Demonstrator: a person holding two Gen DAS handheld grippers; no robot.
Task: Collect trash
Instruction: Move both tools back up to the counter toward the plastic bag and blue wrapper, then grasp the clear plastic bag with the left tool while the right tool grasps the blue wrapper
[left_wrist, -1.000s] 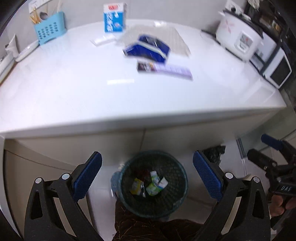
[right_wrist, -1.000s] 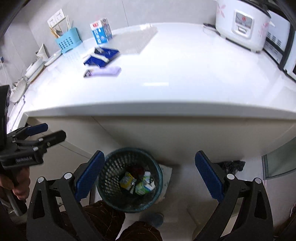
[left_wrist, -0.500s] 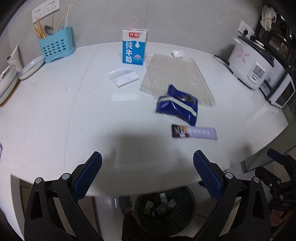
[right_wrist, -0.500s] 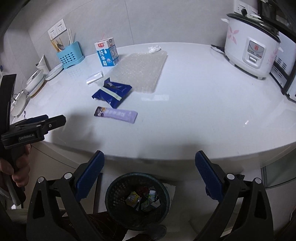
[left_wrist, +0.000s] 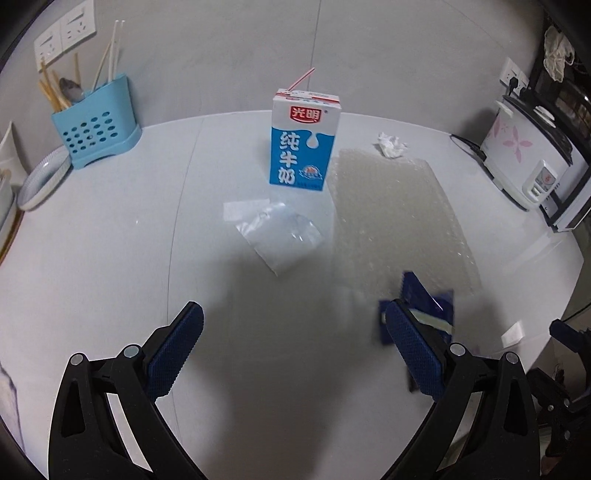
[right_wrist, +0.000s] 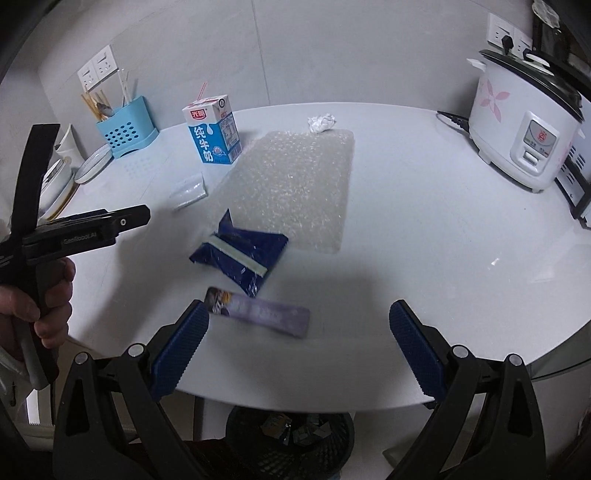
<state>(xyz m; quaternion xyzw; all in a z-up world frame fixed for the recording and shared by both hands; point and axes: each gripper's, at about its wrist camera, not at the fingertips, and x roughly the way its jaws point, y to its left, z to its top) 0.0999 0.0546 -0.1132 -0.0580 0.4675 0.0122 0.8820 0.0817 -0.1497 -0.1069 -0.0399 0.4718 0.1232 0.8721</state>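
Left wrist view: left gripper (left_wrist: 293, 347) spread wide above the table (left_wrist: 110, 266); right gripper (right_wrist: 297, 345) likewise wide, over a purple wrapper (right_wrist: 258, 312).

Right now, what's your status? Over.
Left gripper and right gripper open, empty. Purple wrapper nearest right gripper, on table. Nothing blocking it.

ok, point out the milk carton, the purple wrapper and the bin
milk carton (left_wrist: 301, 147): left wrist view, front face.
purple wrapper (right_wrist: 258, 312): right wrist view, middle of the pack.
bin (right_wrist: 236, 428): right wrist view, left rim.
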